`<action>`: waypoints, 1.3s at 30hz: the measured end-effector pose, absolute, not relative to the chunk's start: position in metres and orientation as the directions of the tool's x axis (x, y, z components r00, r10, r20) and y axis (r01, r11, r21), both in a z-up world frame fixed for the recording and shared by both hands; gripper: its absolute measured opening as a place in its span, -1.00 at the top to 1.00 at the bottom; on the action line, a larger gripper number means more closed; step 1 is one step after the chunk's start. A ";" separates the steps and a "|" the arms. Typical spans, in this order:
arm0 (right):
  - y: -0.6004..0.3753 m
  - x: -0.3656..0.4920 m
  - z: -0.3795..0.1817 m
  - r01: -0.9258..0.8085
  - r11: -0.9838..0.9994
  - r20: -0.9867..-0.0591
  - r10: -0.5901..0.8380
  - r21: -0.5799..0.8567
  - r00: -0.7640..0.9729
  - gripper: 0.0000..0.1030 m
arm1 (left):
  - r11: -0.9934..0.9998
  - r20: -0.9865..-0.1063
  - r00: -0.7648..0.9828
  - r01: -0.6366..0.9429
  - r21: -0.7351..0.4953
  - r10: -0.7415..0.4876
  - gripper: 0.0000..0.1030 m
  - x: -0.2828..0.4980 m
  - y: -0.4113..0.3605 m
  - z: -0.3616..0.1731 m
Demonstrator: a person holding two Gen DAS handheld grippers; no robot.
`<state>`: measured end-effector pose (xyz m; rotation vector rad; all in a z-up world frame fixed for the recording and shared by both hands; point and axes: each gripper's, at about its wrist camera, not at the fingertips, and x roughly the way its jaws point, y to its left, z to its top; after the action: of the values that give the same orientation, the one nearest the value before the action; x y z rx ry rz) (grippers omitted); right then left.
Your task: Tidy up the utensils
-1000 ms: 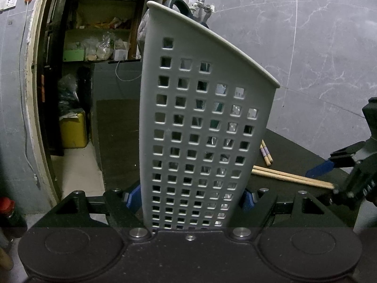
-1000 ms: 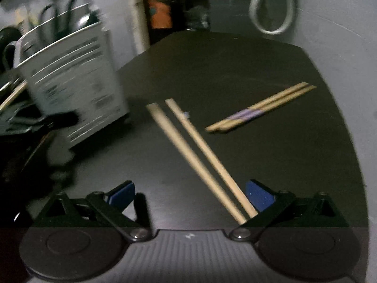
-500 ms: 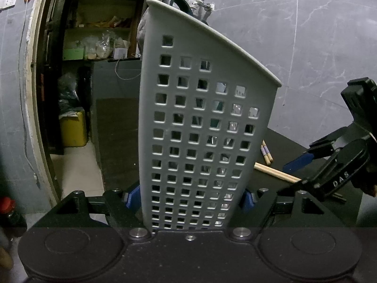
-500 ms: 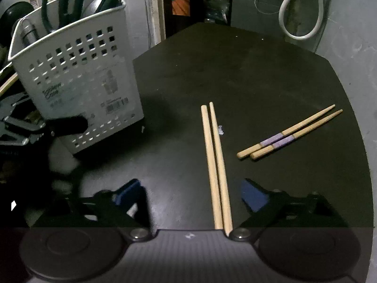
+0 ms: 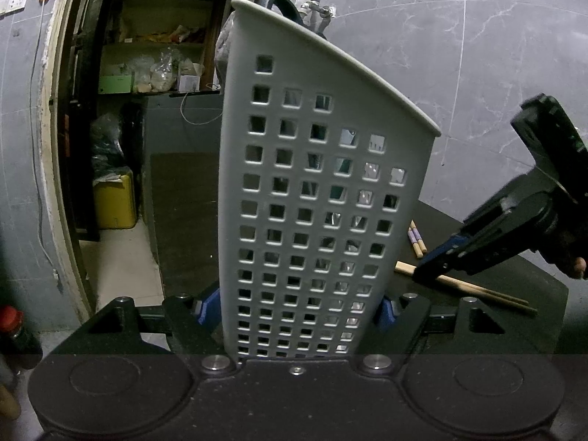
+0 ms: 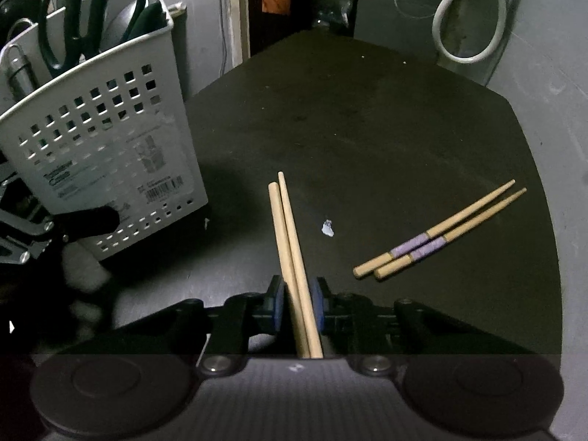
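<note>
The right tool (image 6: 297, 305) is clamped on a pair of plain wooden chopsticks (image 6: 288, 235); their long axis runs straight away from the camera, free ends pointing toward the far side of the black table (image 6: 367, 128); the left tool (image 5: 294, 307) grips the base of the upright white perforated utensil basket (image 5: 312, 202); a purple-banded chopstick pair (image 6: 437, 237) lies diagonally on the table to the right, tips pointing up-right.

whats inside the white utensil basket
The white basket holds dark-handled scissors, a metal handle and a rounded grey utensil; their lower parts are hidden by its perforated wall.
</note>
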<state>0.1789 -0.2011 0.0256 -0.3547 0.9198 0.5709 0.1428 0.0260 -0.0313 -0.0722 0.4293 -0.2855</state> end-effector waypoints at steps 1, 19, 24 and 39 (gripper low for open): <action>-0.198 0.181 0.026 -0.606 0.793 -0.828 0.300 -0.059 0.474 0.61 | 0.958 -0.400 0.870 0.257 -0.129 -0.288 -0.52 0.143 0.026 -0.031; -0.219 0.192 0.024 -0.570 0.820 -0.797 0.375 0.048 0.473 0.93 | 0.957 -0.399 0.870 0.258 -0.132 -0.289 -0.52 0.142 0.027 -0.031; -0.221 0.194 0.029 -0.577 0.815 -0.801 0.381 0.055 0.462 0.62 | 0.957 -0.402 0.869 0.259 -0.129 -0.289 -0.51 0.143 0.026 -0.031; -0.223 0.186 0.023 -0.563 0.827 -0.843 0.292 -0.015 0.452 0.01 | 0.955 -0.402 0.867 0.262 -0.139 -0.296 -0.51 0.145 0.027 -0.031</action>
<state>0.1858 -0.2234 0.0229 -0.3130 0.9675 0.5383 0.1449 0.0273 -0.0313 -0.0808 0.4331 -0.2921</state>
